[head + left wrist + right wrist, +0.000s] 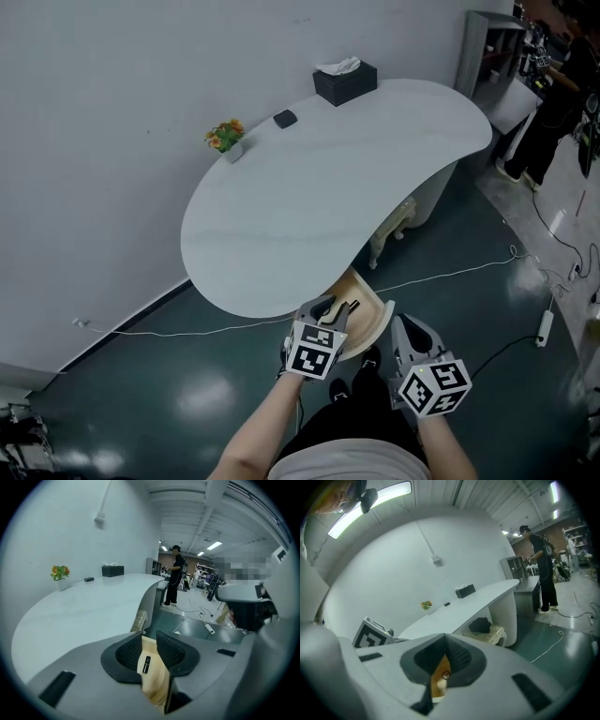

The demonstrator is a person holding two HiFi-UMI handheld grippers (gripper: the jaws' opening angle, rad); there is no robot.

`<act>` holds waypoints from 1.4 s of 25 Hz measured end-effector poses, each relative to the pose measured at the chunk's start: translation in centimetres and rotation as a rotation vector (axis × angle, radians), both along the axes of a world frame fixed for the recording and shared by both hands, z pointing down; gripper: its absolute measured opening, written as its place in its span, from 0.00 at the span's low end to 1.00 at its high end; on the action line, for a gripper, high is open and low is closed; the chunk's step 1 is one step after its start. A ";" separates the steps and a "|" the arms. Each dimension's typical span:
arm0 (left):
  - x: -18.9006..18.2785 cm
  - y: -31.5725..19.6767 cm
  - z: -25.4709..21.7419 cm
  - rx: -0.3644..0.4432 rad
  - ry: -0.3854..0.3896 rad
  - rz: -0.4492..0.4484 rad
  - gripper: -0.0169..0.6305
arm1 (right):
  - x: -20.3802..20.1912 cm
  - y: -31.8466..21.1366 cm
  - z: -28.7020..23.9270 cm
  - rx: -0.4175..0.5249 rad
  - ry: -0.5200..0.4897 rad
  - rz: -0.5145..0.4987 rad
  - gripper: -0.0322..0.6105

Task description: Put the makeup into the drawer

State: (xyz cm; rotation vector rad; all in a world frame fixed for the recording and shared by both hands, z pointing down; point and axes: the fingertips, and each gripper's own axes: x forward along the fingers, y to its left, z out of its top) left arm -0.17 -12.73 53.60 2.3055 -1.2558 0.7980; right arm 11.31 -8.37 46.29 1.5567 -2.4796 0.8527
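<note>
The makeup, a small black tube [146, 663], already lies on the floor of the pale wooden drawer [366, 292], which stands pulled out from under the near edge of the white kidney-shaped table [309, 187]. The placing step therefore looks done, and what remains is probably to let go and push the drawer back under the table. The left gripper [149, 637] hangs just over the open drawer. Its jaws are a narrow way apart with nothing between them, and the tube shows through the gap without touching either pad. The right gripper [444, 641] sits at the drawer's end, at the near edge of the table. Its jaws are drawn close, the tips almost meeting, and pale wood fills the slit, so it seems to be pinched on the drawer's front edge. The next move calls for lifting the left gripper clear of the drawer before the front is pushed straight in. On the far side of the table stand a black tissue box [344, 81] and a small pot of orange flowers [226, 138]. No brand or wording can be read. The tube carries a pale mark too small to make out, and the gripper cubes show only black-and-white square patterns.
</note>
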 end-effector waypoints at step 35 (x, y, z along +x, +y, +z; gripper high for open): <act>-12.9 7.1 -8.3 0.203 0.123 -0.318 0.10 | -5.5 3.2 -3.0 0.078 0.037 -0.080 0.05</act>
